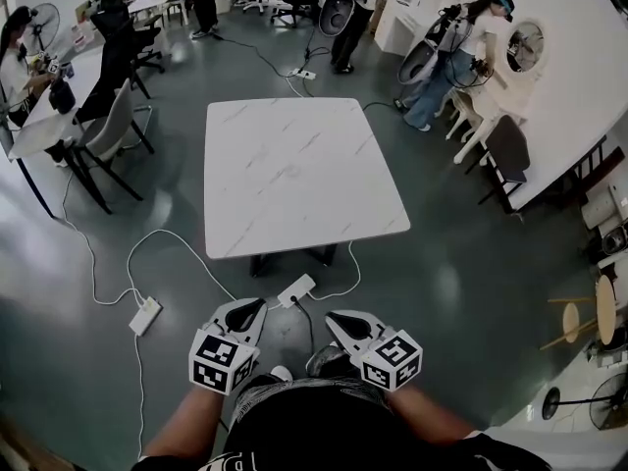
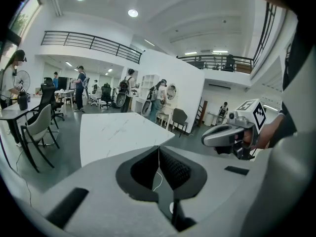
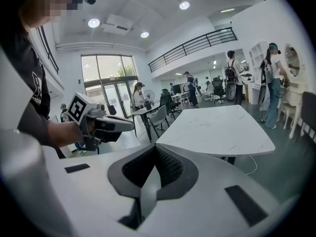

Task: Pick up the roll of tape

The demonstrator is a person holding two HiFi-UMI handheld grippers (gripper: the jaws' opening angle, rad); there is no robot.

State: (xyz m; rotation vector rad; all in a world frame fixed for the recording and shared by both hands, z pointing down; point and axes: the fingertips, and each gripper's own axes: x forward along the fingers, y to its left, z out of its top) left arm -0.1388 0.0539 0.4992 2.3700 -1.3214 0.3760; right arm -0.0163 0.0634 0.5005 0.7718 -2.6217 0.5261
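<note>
Left claw [image 1: 253,309]: jaws closed together, nothing between them.
Right claw [image 1: 339,320]: jaws closed together, nothing between them.
Table [image 1: 294,175]: ahead of both claws, with its near edge well apart from the tips.
Open room: grey floor [image 1: 451,263] on both sides of the claws.
Near tips: power strip [image 1: 296,289] and cable lie on the floor just ahead.
Tape: cannot tell where it lies.

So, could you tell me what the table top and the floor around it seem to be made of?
Table top: white marble or a marble-look laminate, smooth finish, going by the faint grey veins across it; I cannot tell which. Floor: probably polished concrete or a grey coating, glossy, since it shows soft light reflections.
</note>
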